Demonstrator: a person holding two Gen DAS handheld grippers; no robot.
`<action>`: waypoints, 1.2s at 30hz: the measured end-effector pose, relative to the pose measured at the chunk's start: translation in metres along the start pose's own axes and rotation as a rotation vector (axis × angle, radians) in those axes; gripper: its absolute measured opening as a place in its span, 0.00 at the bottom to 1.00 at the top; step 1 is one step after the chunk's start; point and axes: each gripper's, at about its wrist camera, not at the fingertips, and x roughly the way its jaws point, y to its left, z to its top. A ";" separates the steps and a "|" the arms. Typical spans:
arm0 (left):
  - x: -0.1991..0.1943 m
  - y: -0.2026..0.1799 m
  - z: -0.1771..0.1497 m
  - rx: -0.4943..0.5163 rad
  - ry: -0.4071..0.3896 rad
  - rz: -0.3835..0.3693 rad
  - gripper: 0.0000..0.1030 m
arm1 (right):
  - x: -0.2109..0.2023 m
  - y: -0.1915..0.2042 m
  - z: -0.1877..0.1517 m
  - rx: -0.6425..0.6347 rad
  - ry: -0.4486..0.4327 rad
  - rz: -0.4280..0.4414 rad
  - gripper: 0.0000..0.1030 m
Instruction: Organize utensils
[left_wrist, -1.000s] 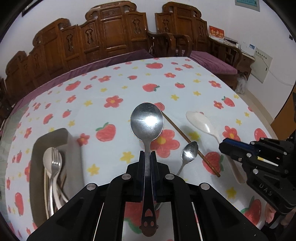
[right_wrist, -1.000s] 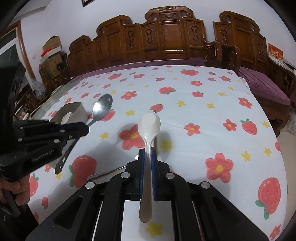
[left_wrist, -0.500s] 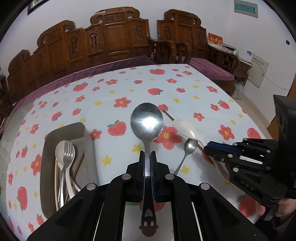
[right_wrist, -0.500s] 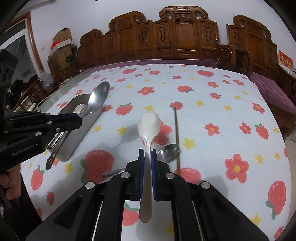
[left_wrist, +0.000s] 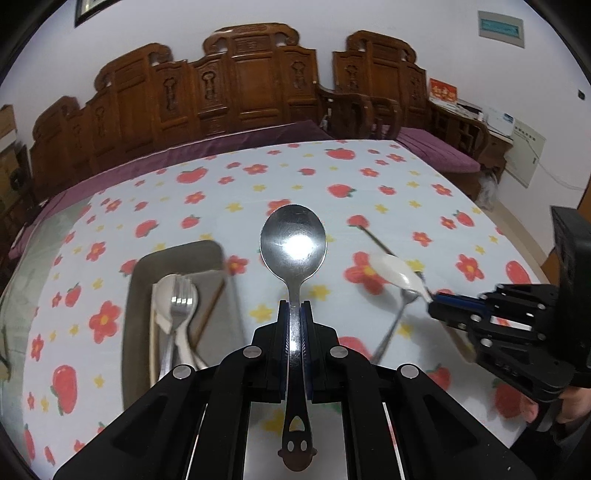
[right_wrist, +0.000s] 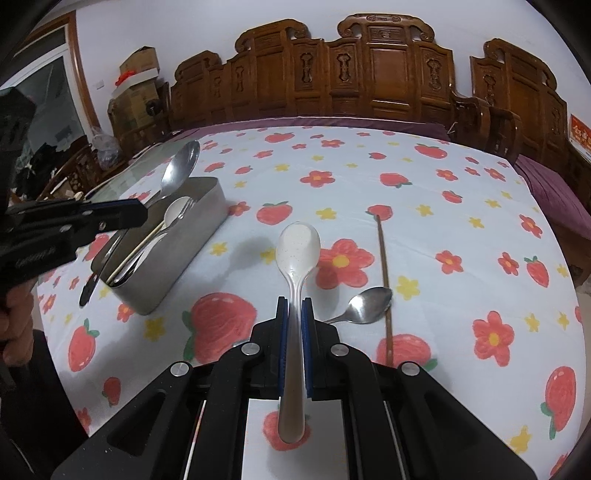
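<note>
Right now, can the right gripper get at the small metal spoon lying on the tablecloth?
Probably not yet: the right gripper is shut on the white plastic spoon. Nothing covers the small metal spoon; only the wooden chopstick lies beside it.

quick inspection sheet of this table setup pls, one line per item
surface: table under a strawberry-print cloth
job's things: metal tray holding a fork and other cutlery; small spoon and chopstick loose on the cloth
clutter: nothing seen
grippers: left hand-held gripper shut on a metal spoon; right hand-held gripper shut on a white spoon
cables: nothing seen
surroundings: carved wooden chairs, cardboard boxes
</note>
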 end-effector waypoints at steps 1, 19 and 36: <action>0.001 0.005 0.000 -0.008 0.000 0.004 0.05 | 0.001 0.003 0.000 -0.007 0.002 0.001 0.08; 0.030 0.093 -0.013 -0.109 0.024 0.080 0.05 | 0.017 0.027 0.001 -0.050 0.024 0.002 0.08; 0.071 0.117 -0.038 -0.162 0.104 0.091 0.05 | 0.021 0.034 0.000 -0.054 0.021 -0.020 0.08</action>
